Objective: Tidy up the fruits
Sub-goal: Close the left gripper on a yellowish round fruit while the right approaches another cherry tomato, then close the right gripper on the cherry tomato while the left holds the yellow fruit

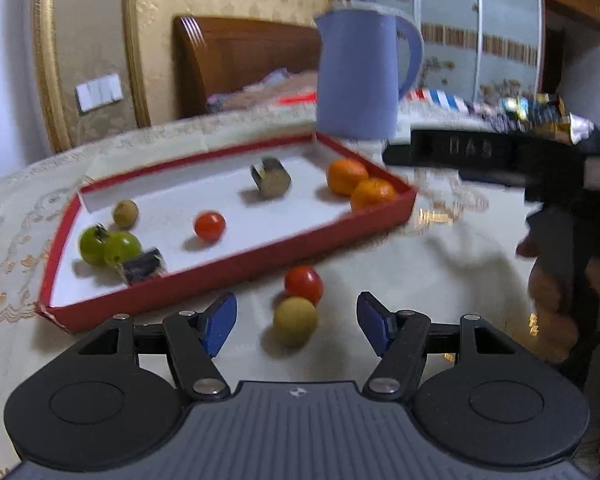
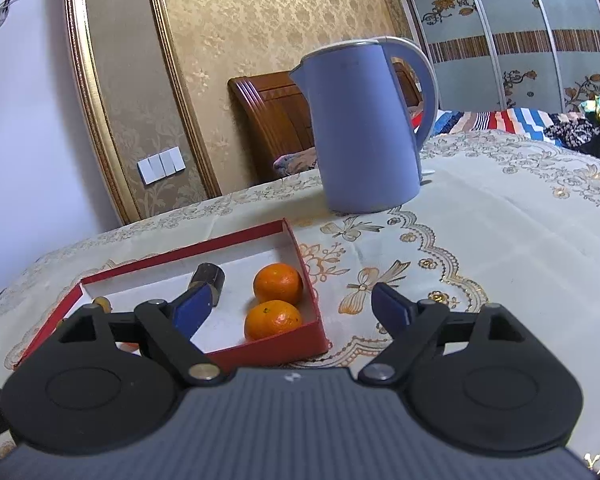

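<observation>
A red tray (image 1: 236,265) with a white floor lies on the embroidered tablecloth. It holds two oranges (image 1: 346,176) at its right end, a red tomato (image 1: 209,225) in the middle, two green fruits (image 1: 92,245) and a small yellowish fruit (image 1: 125,213) at the left. Outside the tray's front wall lie a second red tomato (image 1: 304,283) and a yellowish round fruit (image 1: 295,320), touching each other. My left gripper (image 1: 297,302) is open around that yellowish fruit, its pads apart from it. My right gripper (image 2: 292,289) is open and empty above the tray's (image 2: 268,350) right corner, near the oranges (image 2: 278,283).
A blue kettle (image 1: 358,76) (image 2: 364,128) stands behind the tray. Inside the tray also lie a dark metallic piece (image 1: 271,178) and a small dark wrapped item (image 1: 143,266). A hand (image 1: 548,280) with the other black gripper body fills the right edge. A bed lies beyond the table.
</observation>
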`<state>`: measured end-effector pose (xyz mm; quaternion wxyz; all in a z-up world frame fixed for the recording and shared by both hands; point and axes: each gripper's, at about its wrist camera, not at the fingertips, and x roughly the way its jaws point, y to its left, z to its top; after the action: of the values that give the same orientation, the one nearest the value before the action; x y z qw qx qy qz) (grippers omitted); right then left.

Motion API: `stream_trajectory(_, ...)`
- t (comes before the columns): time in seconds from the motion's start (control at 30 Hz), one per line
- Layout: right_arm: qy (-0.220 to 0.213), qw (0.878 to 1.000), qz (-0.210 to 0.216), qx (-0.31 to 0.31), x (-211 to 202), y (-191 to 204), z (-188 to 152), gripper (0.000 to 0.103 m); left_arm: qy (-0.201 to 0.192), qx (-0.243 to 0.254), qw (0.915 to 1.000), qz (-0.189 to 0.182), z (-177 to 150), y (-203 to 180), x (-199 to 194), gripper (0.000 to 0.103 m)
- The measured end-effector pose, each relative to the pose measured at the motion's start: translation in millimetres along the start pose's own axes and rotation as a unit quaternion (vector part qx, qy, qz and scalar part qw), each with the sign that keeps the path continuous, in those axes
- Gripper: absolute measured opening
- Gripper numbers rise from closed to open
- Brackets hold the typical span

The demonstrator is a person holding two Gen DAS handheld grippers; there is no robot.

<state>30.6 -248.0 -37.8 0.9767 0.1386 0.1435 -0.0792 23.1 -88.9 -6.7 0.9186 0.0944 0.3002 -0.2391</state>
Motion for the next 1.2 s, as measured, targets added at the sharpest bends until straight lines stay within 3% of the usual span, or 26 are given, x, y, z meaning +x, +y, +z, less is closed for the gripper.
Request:
stream_trajectory(0.1, -0.008, 1.000, -0.002, 0.000, -2, 0, 0, 0.086, 0.015, -0.007, 0.9999, -0.002, 0, 5, 8, 0.066)
stream_trajectory(0.2, -0.003, 1.000, 0.001, -0.001, -1, 1, 0, 0.086, 0.021, -0.021, 0.9995, -0.006, -1, 11, 9, 0.043)
stream_trajectory(0.3, -0.005, 1.000, -0.001, -0.005, -2, 2, -1, 0.086, 0.024, -0.019, 0.9995, -0.011, -3, 11, 9, 0.034)
stream_trajectory(0.5, 0.001, 1.000, 0.004, -0.014, -2, 5, -3, 0.086, 0.013, -0.016, 0.9998, -0.006, -5, 12, 8, 0.026)
stream_trajectory(0.7, 0.032, 0.997, 0.038, -0.065, -12, 16, -10, 0.079, 0.006, -0.057, 0.9981, 0.024, -5, 33, 5, 0.026)
stream_trajectory(0.83, 0.051, 0.990, 0.056, -0.116, -22, 31, -23, 0.079, -0.011, -0.065, 0.9966, 0.051, -7, 42, -3, 0.026)
stream_trajectory(1.0, 0.090, 0.985, 0.073, -0.131, -16, 46, -26, 0.075, -0.015, -0.070, 0.9945, 0.077, -17, 53, -11, 0.026)
stream_trajectory(1.2, 0.118, 0.977, 0.093, -0.150, -6, 68, -32, 0.073, -0.011, -0.128, 0.9894, 0.069, -26, 80, -15, 0.026)
